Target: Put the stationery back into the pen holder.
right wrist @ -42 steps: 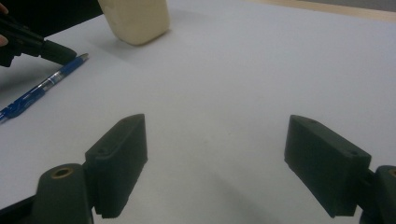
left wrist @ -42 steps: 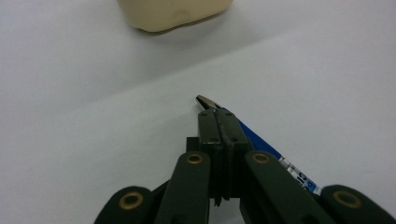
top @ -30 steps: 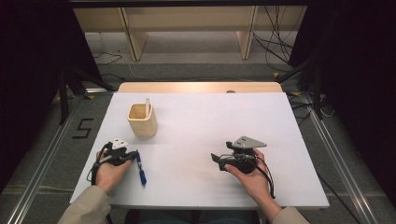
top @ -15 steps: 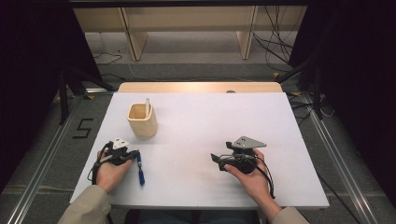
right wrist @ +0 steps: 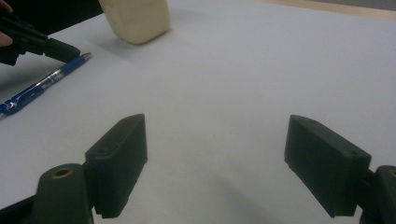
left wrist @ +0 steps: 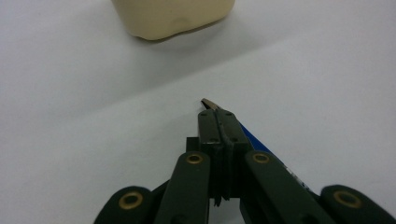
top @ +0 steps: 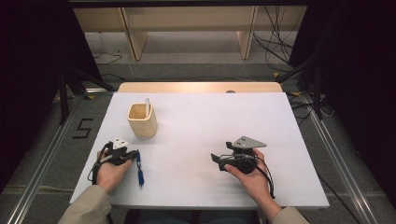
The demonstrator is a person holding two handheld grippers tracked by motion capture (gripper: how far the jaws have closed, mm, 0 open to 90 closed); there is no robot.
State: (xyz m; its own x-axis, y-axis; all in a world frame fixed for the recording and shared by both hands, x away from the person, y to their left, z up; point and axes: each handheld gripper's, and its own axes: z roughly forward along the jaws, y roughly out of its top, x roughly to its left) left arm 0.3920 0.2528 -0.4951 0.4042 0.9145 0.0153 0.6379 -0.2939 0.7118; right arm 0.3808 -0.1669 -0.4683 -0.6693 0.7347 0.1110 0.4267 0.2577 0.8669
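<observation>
Nothing has visibly moved since the earlier frames: both hands rest where they were on the white table (top: 205,116), and the blue pen (top: 139,167) lies at the same spot and angle. The left gripper (top: 136,153) has its jaws clenched together; in the left gripper view the pen (left wrist: 254,140) runs alongside and under the closed jaws, its metal tip poking out just past them, and it is hard to tell whether the tip is pinched or merely lies beside them. The right gripper (right wrist: 215,163) stands released, jaws wide apart over bare table, well to the right of the pen. The pen lies flat on the near left part of the table, just right of the left hand, its long axis running near to far, with the tip at the far end toward the wooden cup (top: 142,120), which stands a little farther off and already holds a white stick-like item (top: 147,106). The step in hand looks like picking up the pen to stand it in the cup. The next move probably calls for a sure grip on the barrel, a lift, and tilting the pen upright over the cup's mouth.
</observation>
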